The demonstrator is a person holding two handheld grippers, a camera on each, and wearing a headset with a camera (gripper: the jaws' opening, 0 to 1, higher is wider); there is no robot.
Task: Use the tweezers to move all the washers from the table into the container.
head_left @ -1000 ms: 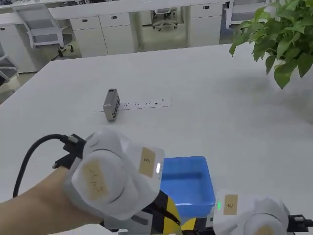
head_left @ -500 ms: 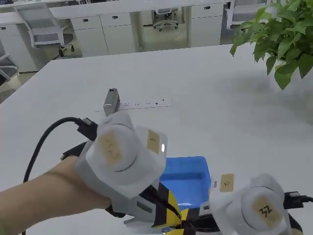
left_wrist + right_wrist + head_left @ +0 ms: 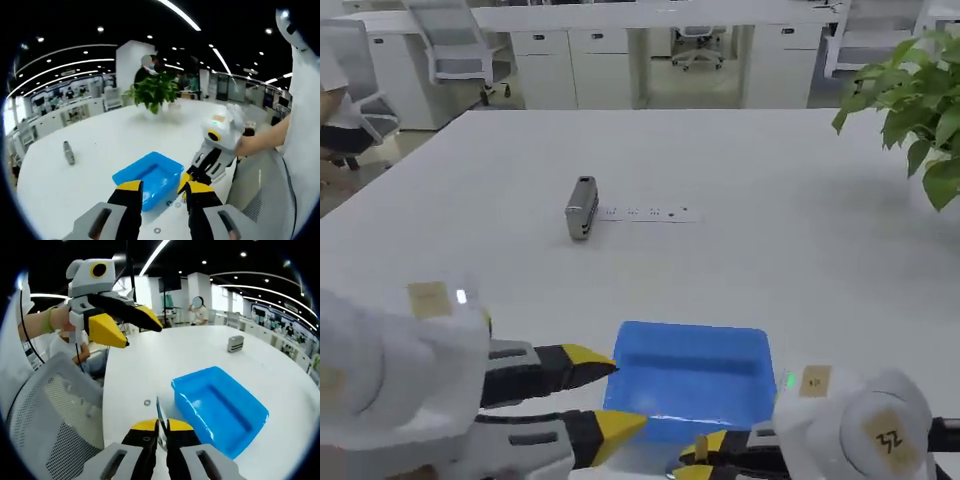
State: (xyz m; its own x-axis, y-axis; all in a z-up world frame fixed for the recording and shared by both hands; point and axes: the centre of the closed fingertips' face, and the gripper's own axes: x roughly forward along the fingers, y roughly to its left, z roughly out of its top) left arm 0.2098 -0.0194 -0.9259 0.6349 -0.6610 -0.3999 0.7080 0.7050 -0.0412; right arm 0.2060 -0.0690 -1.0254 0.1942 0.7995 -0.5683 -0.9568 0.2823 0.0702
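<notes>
washers (image 3: 147, 402) loose on table (image 3: 770, 200) between blue container (image 3: 690, 375) and near edge | tweezers (image 3: 159, 415) pinched upright in right gripper (image 3: 160, 432), beside container | left gripper (image 3: 162, 192) jaws apart, empty, facing container

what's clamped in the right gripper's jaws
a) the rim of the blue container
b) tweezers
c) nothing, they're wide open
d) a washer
b: in the right gripper view the right gripper has its jaws shut on the thin metal tweezers, while a washer lies loose on the table, outside the container.
</notes>
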